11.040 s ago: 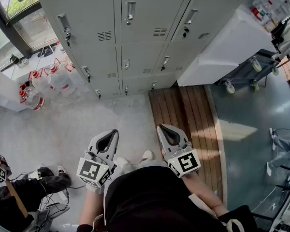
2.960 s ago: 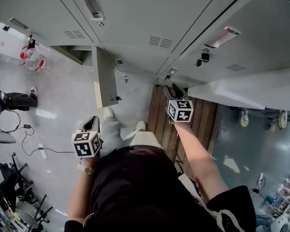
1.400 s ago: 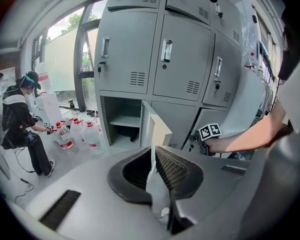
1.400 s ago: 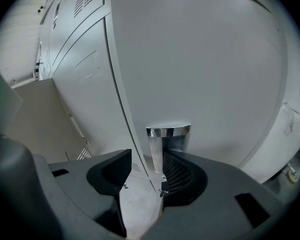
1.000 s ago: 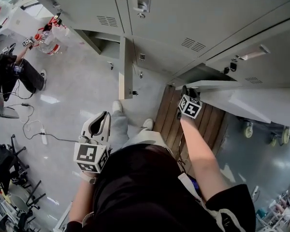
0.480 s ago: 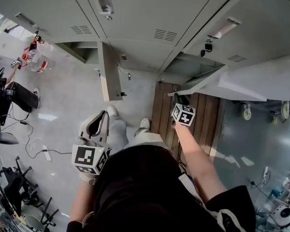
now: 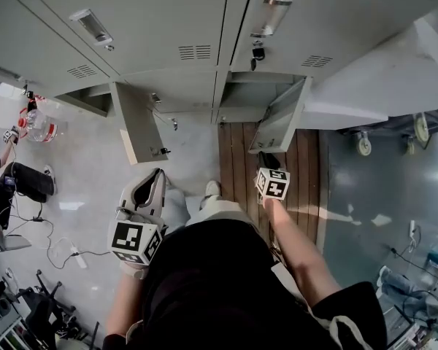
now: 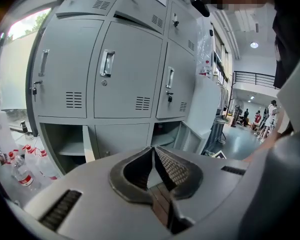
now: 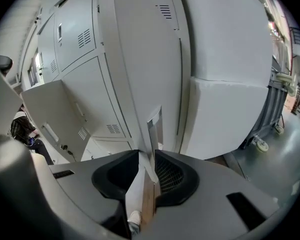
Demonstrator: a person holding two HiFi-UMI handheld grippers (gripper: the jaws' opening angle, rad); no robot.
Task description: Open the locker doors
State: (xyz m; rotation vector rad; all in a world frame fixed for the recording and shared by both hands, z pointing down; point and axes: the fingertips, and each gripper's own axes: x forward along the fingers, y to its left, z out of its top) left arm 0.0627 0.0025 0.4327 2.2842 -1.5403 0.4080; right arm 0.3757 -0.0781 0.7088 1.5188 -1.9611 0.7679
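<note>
At twelve o'clock from the right gripper point(image 9: 146, 159), just-closing fingers pinch the grey metal locker door point(image 7: 281, 122) by its upright edge; the left gripper point(image 8: 153, 151) has its fingers together, empty.

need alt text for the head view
Looking down on grey lockers, two lower doors open. The jaws of the right gripper have just been closing on the edge of the right door; the left gripper hangs back, shut.

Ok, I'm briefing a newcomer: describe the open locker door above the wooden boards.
Start at the grey lockers, bottom row. The right-hand open door, beside the white box, hangs over wooden boards; the left-hand open door hangs over grey floor.
</note>
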